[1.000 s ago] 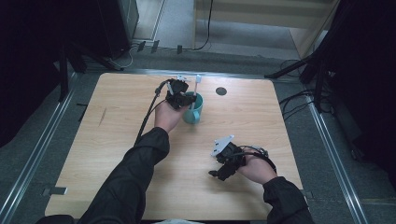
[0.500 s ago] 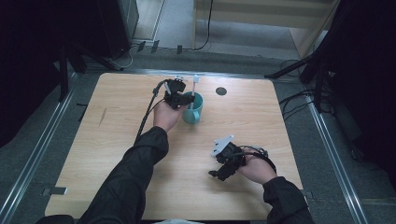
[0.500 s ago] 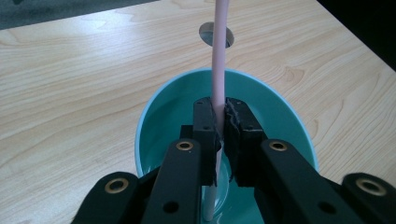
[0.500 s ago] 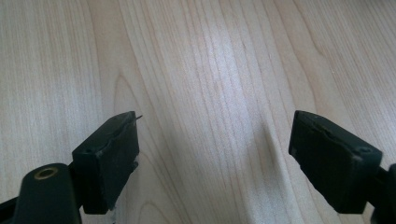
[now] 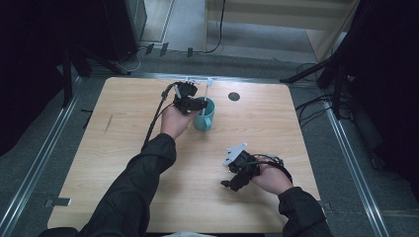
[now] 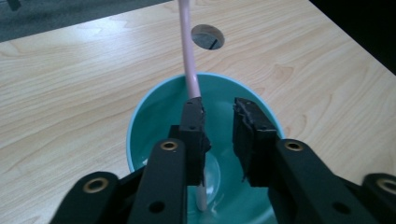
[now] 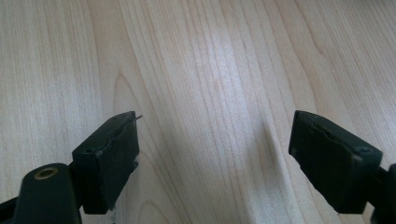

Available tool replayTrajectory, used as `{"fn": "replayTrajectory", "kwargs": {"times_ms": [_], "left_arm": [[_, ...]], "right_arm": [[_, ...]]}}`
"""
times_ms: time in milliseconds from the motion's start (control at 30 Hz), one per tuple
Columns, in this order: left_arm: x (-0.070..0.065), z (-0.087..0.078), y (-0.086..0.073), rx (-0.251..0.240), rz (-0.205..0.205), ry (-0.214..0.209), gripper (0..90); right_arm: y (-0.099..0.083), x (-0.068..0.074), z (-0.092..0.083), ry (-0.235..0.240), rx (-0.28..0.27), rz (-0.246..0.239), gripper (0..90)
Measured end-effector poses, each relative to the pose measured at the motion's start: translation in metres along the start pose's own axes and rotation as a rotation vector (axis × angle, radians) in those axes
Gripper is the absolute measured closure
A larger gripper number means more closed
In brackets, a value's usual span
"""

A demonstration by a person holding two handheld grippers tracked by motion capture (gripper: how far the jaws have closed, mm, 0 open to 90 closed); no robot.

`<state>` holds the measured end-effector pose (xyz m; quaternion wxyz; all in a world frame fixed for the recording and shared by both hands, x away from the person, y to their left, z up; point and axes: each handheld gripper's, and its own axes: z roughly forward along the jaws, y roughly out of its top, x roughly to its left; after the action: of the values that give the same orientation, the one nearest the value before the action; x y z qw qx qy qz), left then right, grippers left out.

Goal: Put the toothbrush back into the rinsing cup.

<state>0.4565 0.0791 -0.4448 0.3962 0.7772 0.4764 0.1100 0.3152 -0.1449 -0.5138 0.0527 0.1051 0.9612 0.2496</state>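
The teal mug (image 5: 204,114) stands upright on the wooden table (image 5: 118,148), toward the far edge and a little left of the middle, with a pale pink straw (image 5: 206,95) rising out of it and leaning toward the far side. A round dark cable hole (image 5: 234,96) lies just beyond the mug to its right, and a small white fitting (image 5: 197,79) sits at the far rim right behind it. That leaves little room past the mug, while the near half of the table, the left side and the right side are broad bare wood.

The left gripper (image 5: 193,104) hangs over the mug's near-left rim. In the left gripper view its jaws stand partly apart above the mug's (image 6: 154,112) inside; the straw (image 6: 189,56) runs down against the outer side of the left jaw and reaches the bottom of the mug, and nothing lies in the gap between the pads. The jaws have just been opening.

The right gripper (image 5: 228,183) rests low over the table near the front right, well apart from the mug. In the right gripper view its jaws are spread wide over bare wood (image 7: 210,93) and grip nothing.

Against the picture a second earlier, the mug, the straw and the right gripper sit in the same places.
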Motion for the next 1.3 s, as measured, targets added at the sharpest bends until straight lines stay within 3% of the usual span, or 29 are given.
{"fn": "replayTrajectory", "kwargs": {"times_ms": [200, 367, 633, 900, 1300], "left_arm": [[-0.007, -0.025, -0.004, -0.003, 0.057, -0.033, 66.0], [-0.008, -0.045, -0.015, 0.023, 0.076, -0.05, 59.7], [-0.002, -0.072, -0.042, 0.046, 0.068, -0.096, 54.8], [-0.001, -0.086, -0.066, 0.059, 0.079, -0.119, 50.9], [0.012, -0.114, -0.102, 0.041, 0.047, -0.092, 45.7]], "right_arm": [[0.0, 0.0, 0.0, 0.0, 0.002, -0.001, 16.1], [-0.001, 0.0, 0.001, -0.001, 0.008, 0.0, 16.1], [-0.001, -0.001, 0.002, -0.004, 0.017, 0.003, 16.1], [-0.002, -0.002, 0.003, -0.002, 0.021, 0.014, 16.1], [0.002, -0.004, 0.006, 0.002, 0.03, 0.009, 16.1]]}}
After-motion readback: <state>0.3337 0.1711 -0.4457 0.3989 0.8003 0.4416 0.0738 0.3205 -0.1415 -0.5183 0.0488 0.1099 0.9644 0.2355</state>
